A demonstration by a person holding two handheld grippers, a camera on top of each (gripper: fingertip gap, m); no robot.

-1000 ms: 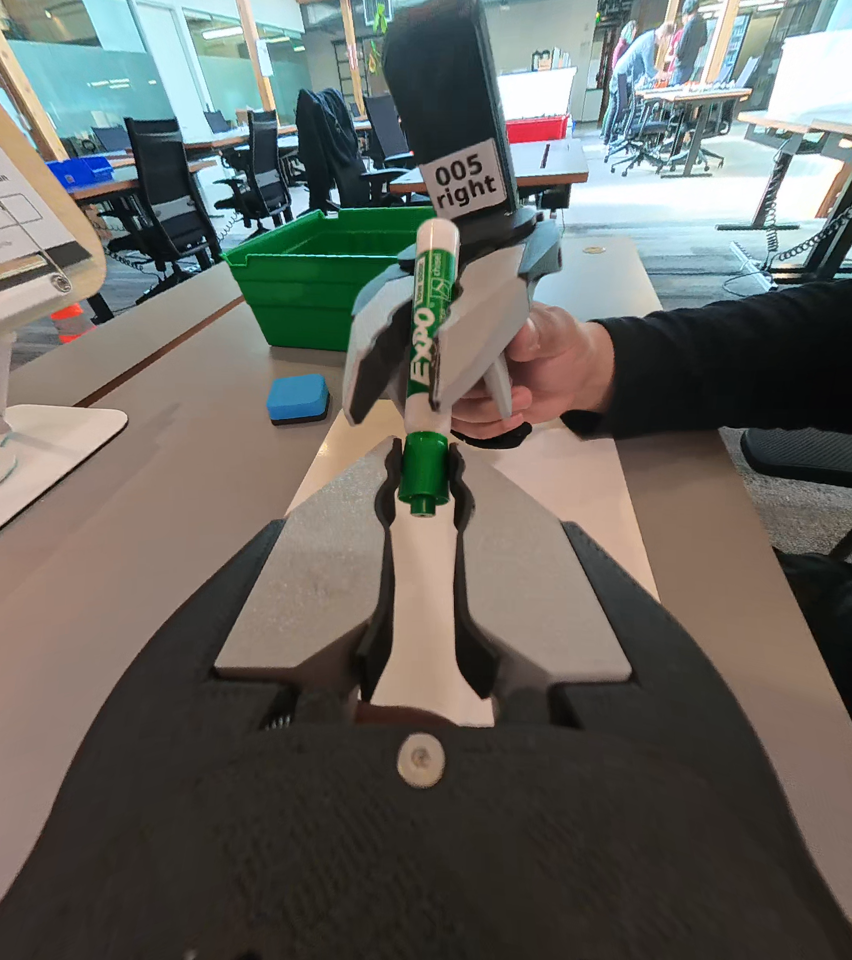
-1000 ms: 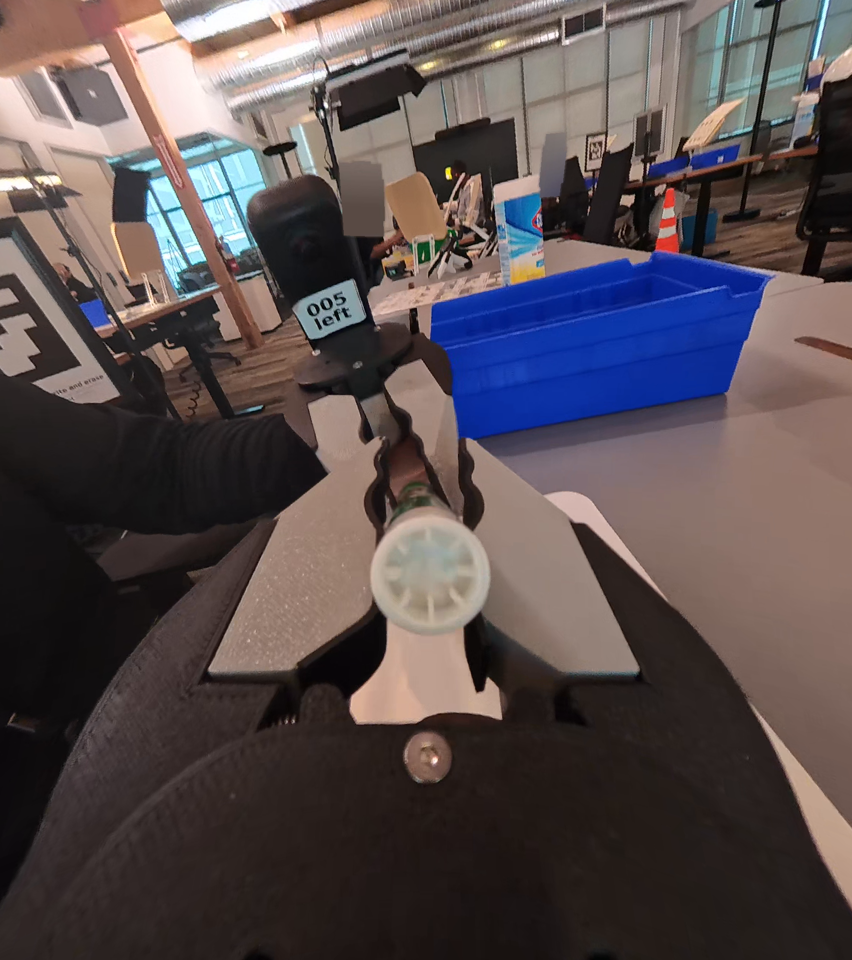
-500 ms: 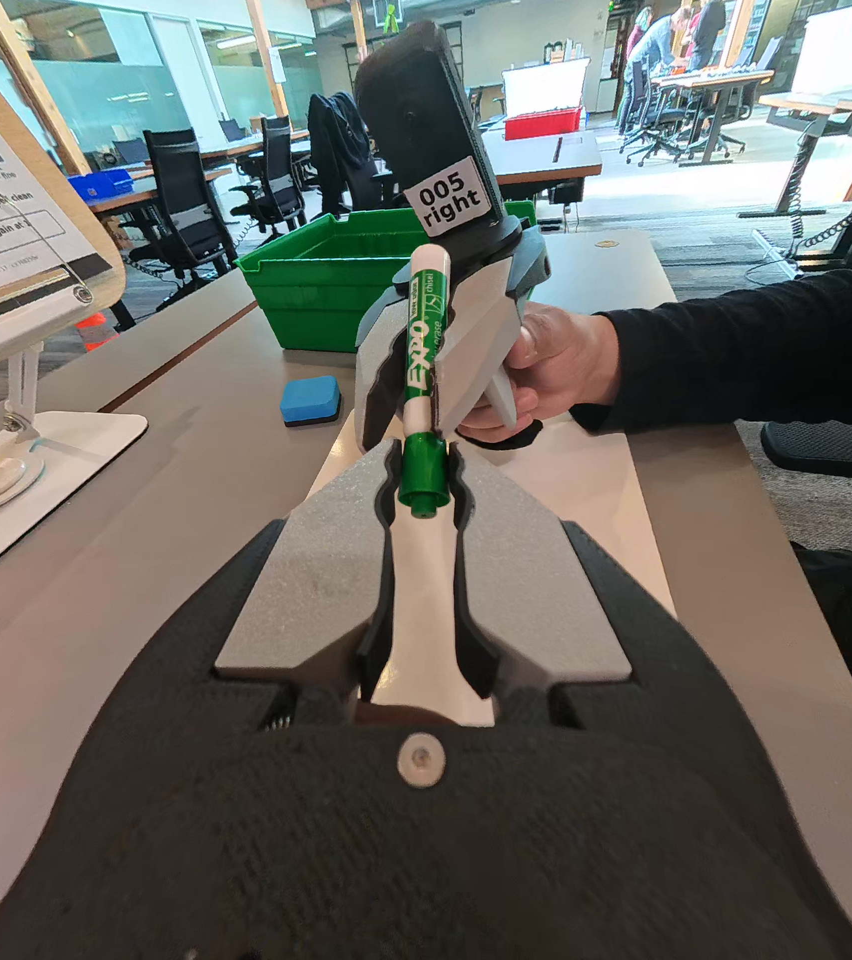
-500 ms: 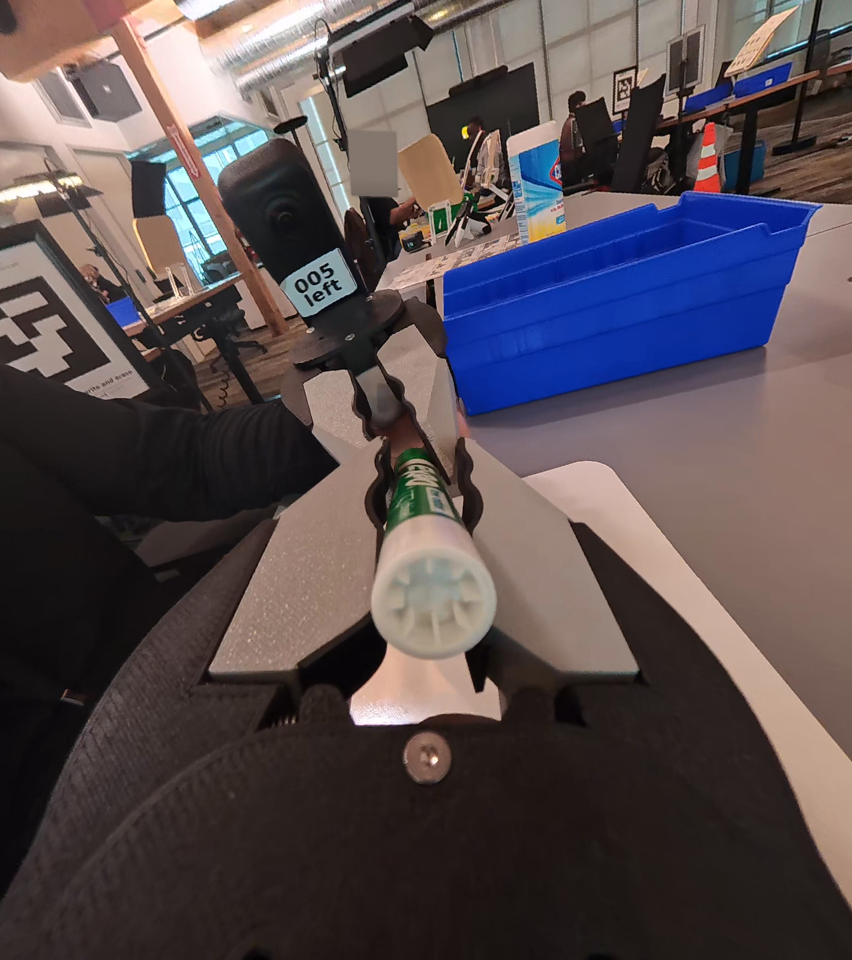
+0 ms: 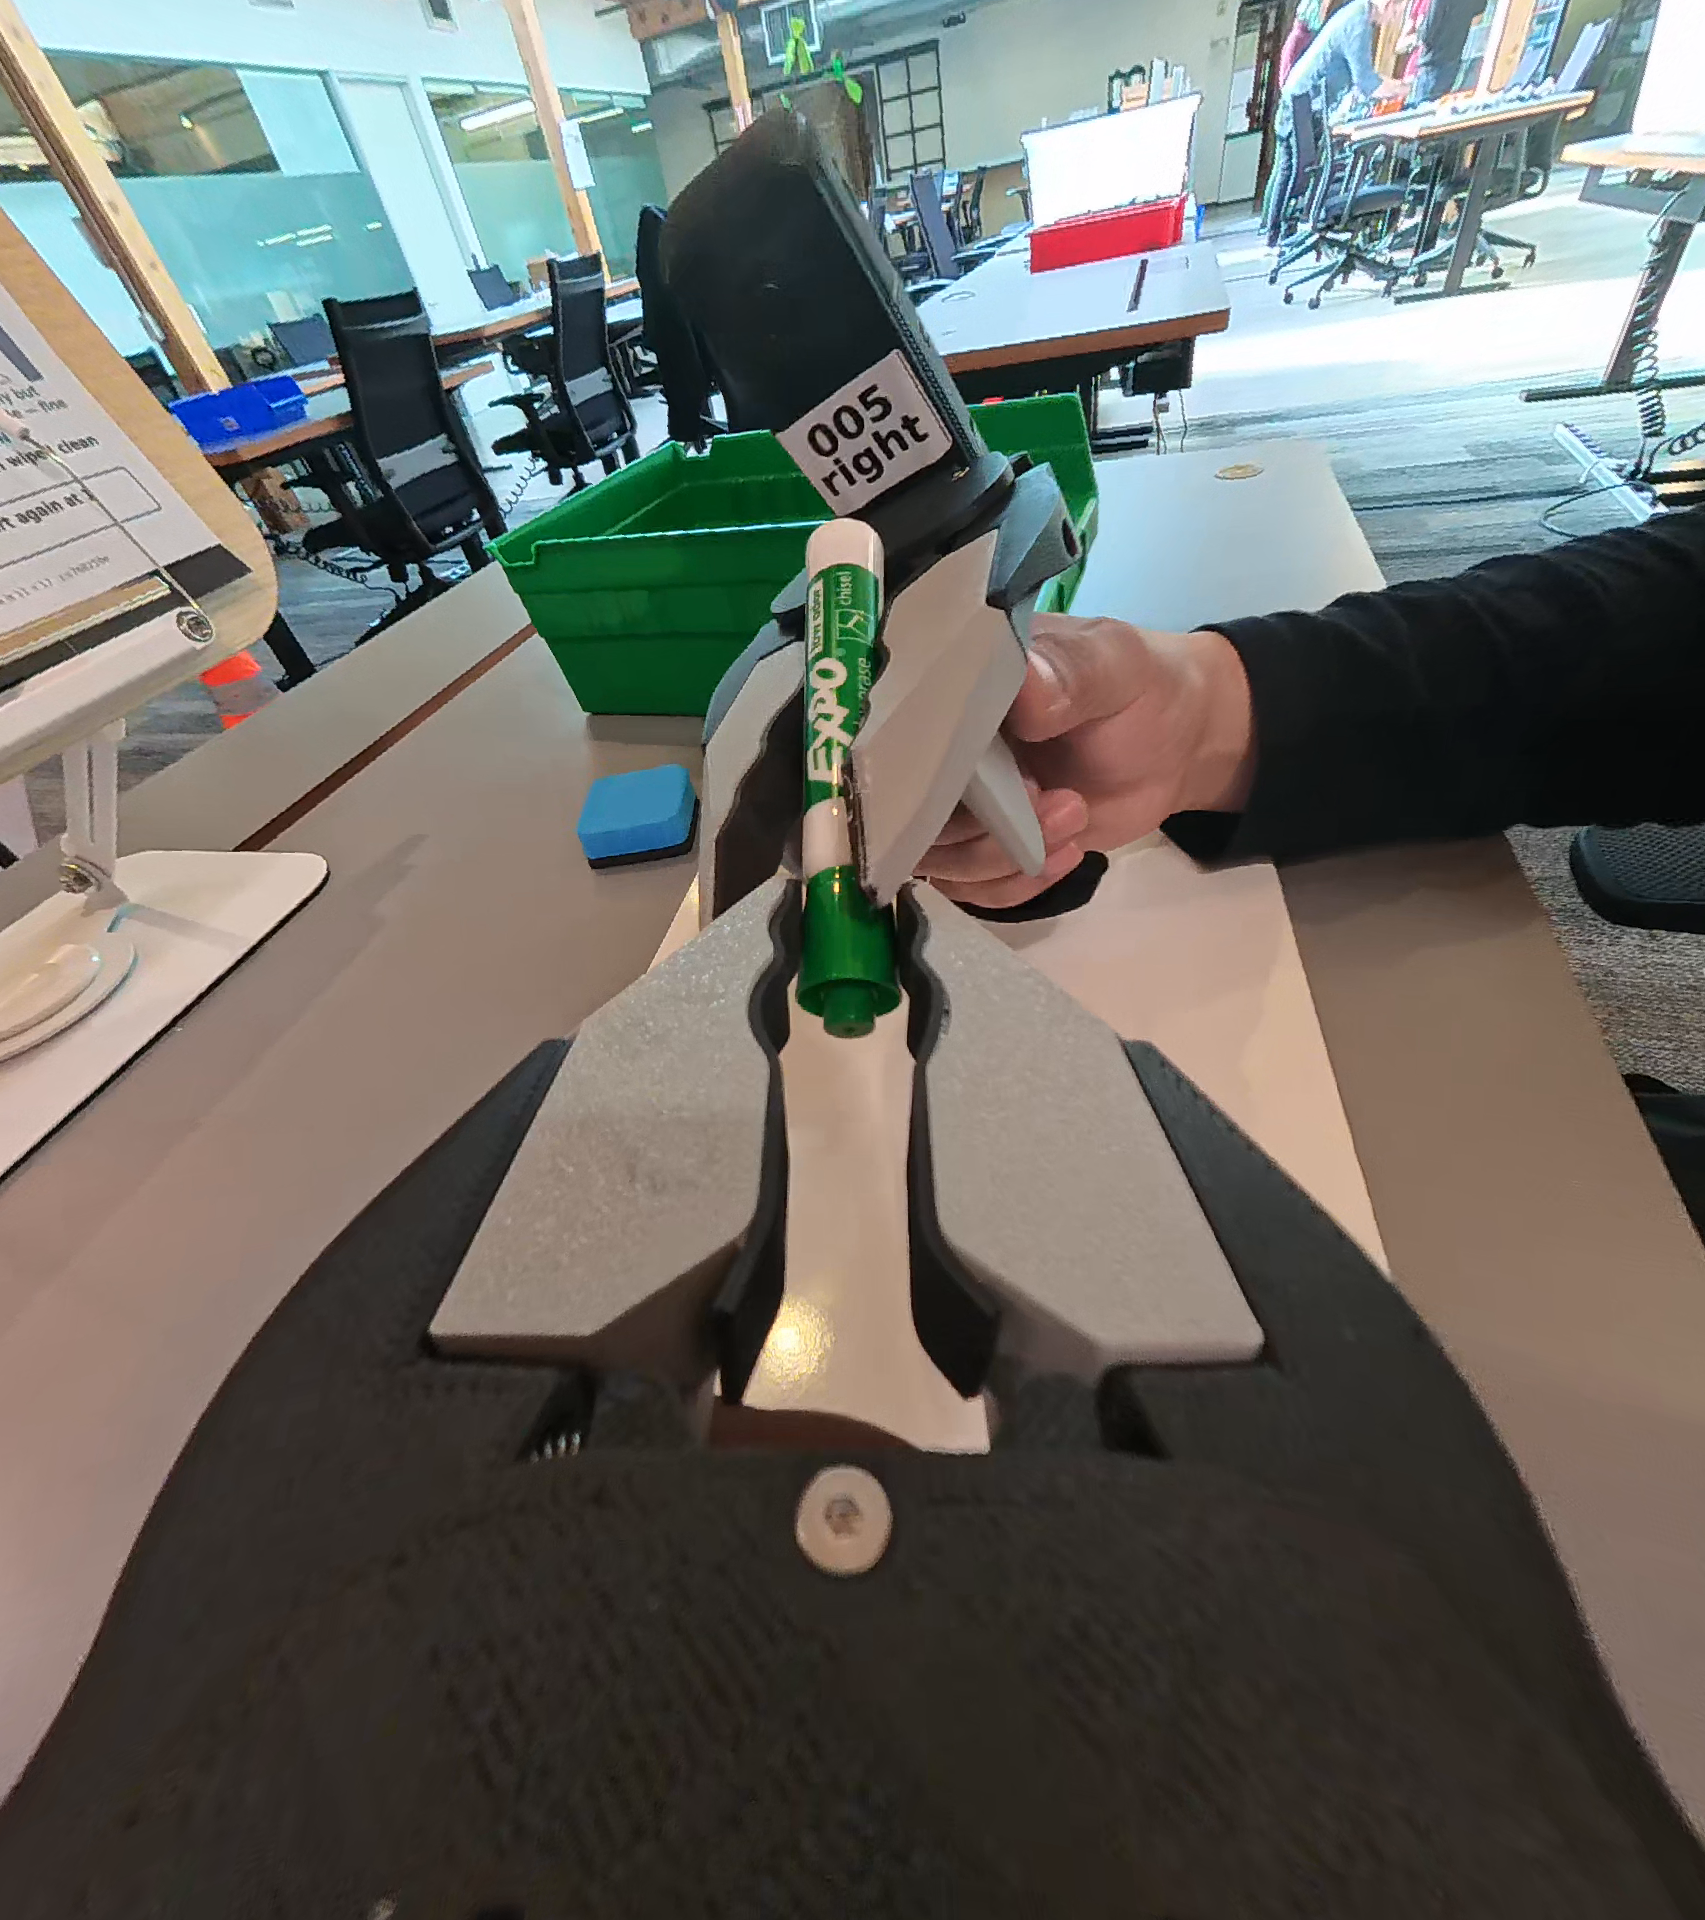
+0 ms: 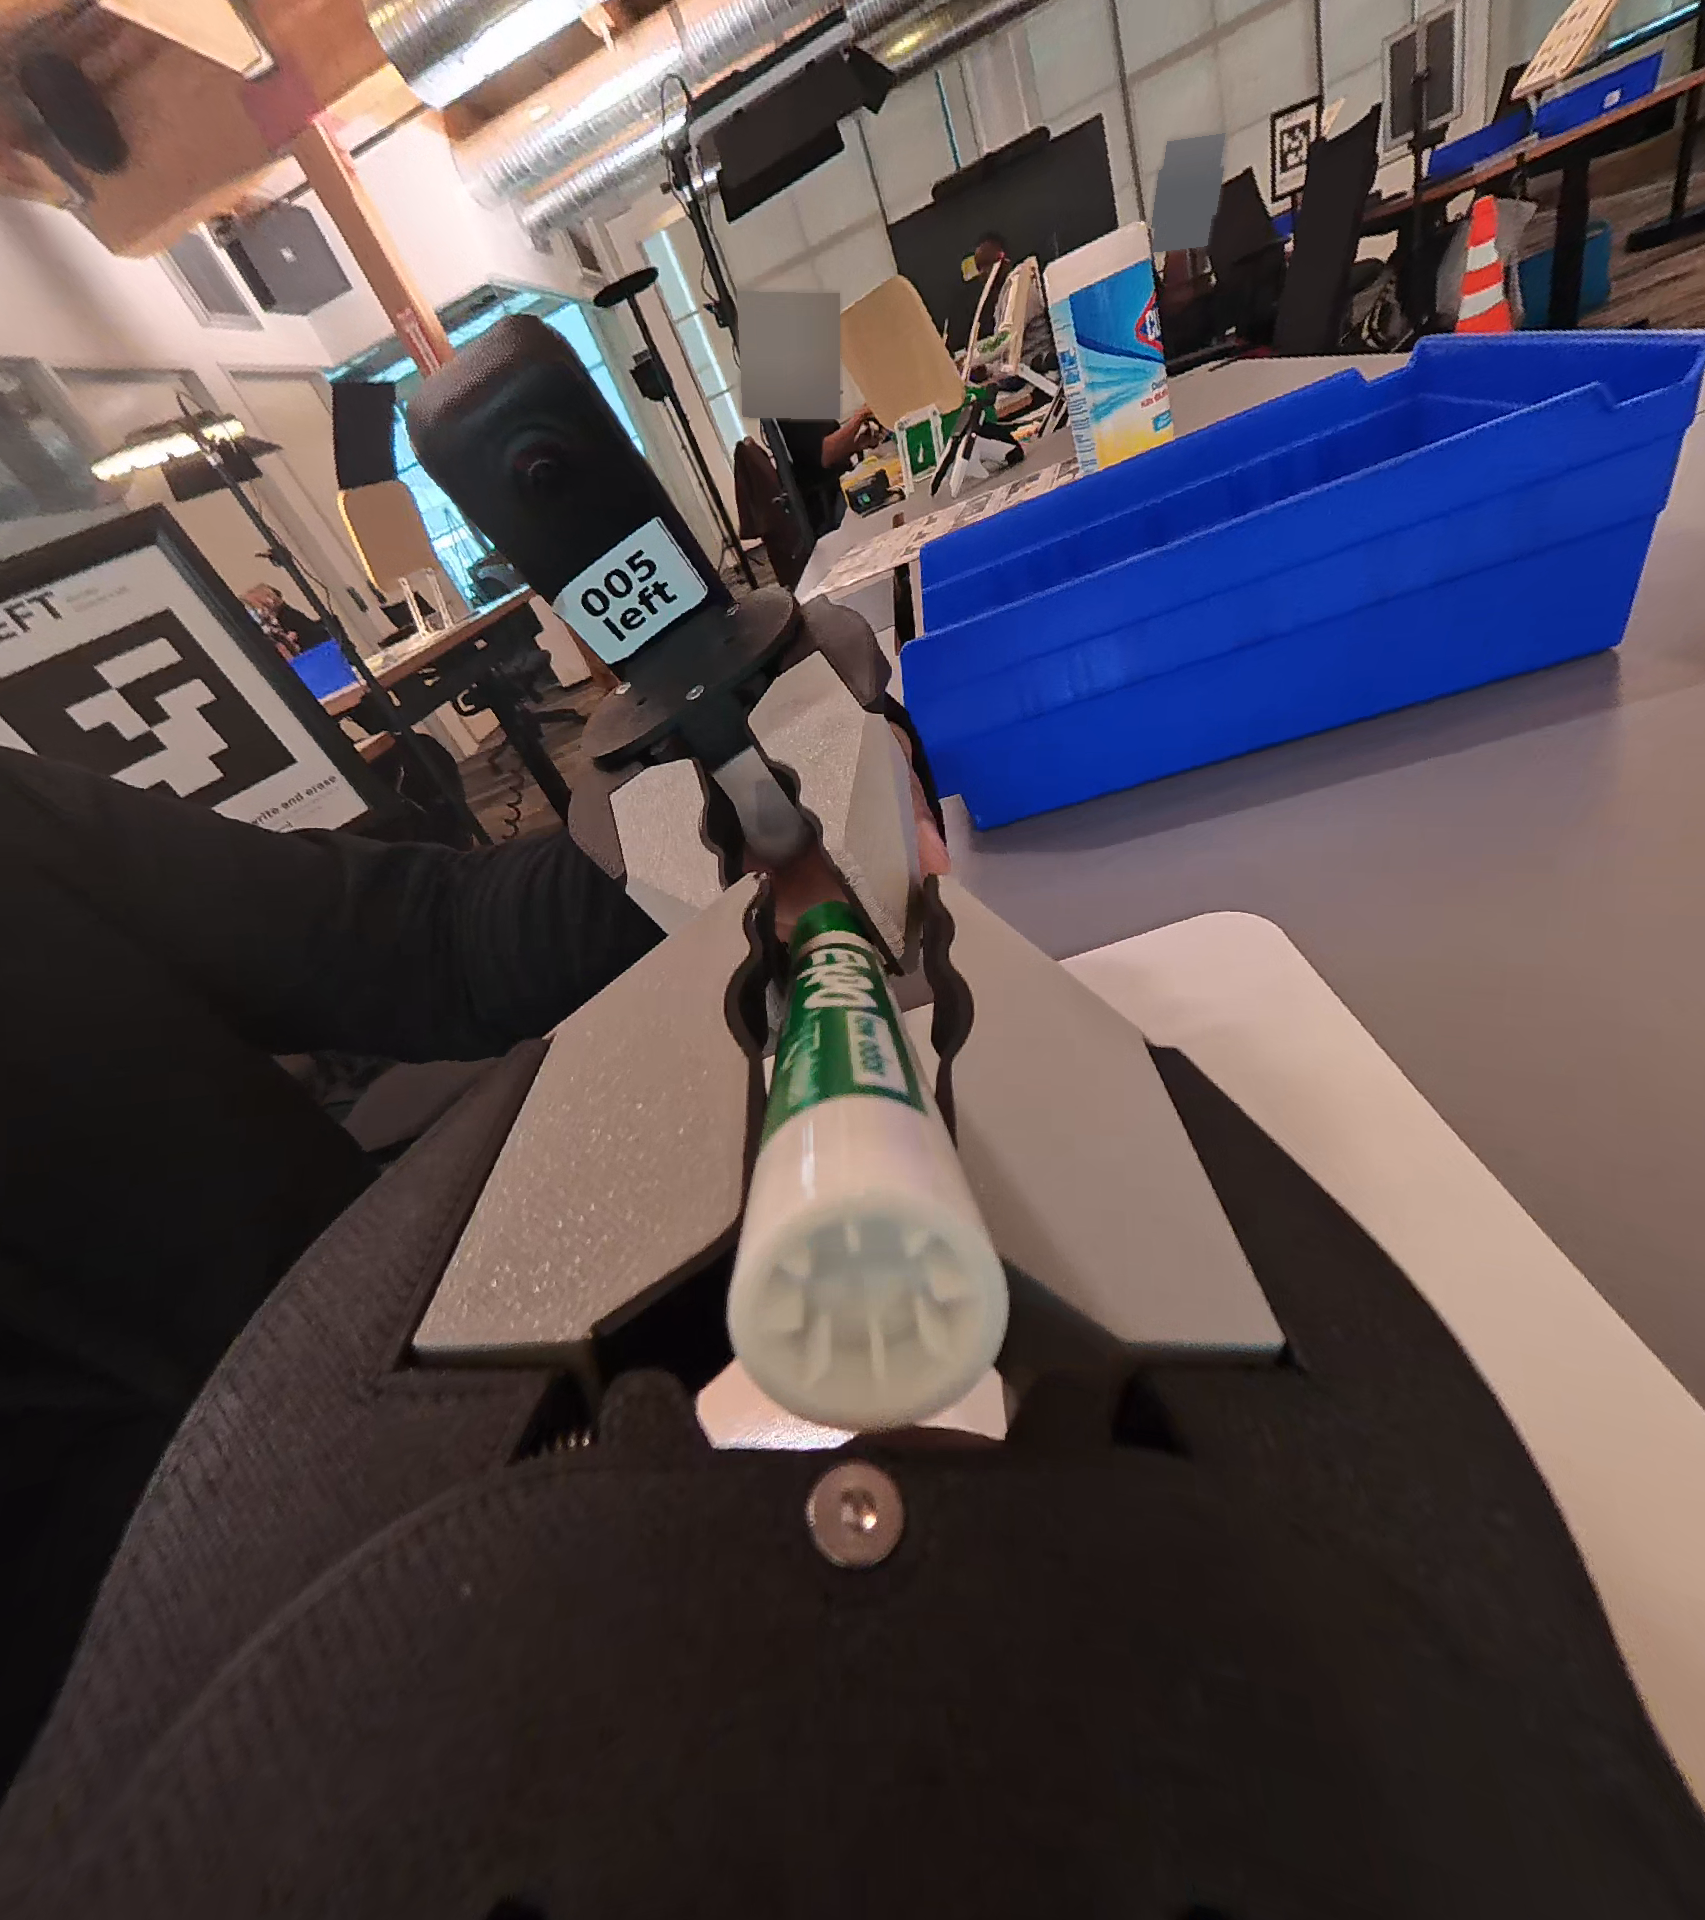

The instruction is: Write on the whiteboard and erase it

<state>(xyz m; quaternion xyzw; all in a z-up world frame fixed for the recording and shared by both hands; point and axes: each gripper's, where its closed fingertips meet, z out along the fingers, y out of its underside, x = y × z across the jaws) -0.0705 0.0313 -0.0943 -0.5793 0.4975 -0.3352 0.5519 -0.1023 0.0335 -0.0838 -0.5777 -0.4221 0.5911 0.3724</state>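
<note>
I work at a grey desk [image 5: 391, 914] in an open office with black chairs and other desks behind. A flat white whiteboard [image 5: 1170, 997] lies on the desk under both my tools. My left gripper [image 5: 843, 971] has its jaws clenched on the green cap [image 5: 843, 956] of a white-barrelled dry-erase marker [image 5: 832, 717] with a green label. My right gripper [image 6: 853, 987] has its jaws clamped round the barrel of that same marker [image 6: 853, 1122], whose blunt rear end points back at the right wrist camera. The marker bridges the two tools above the whiteboard, cap still on. A blue-topped rectangular eraser [image 5: 638, 814] sits on the desk just beside the whiteboard's far corner. Beyond it stands a green plastic bin [image 5: 640, 592]; I cannot tell its contents. A blue plastic bin [image 6: 1295, 623] on the desk looks empty.
</note>
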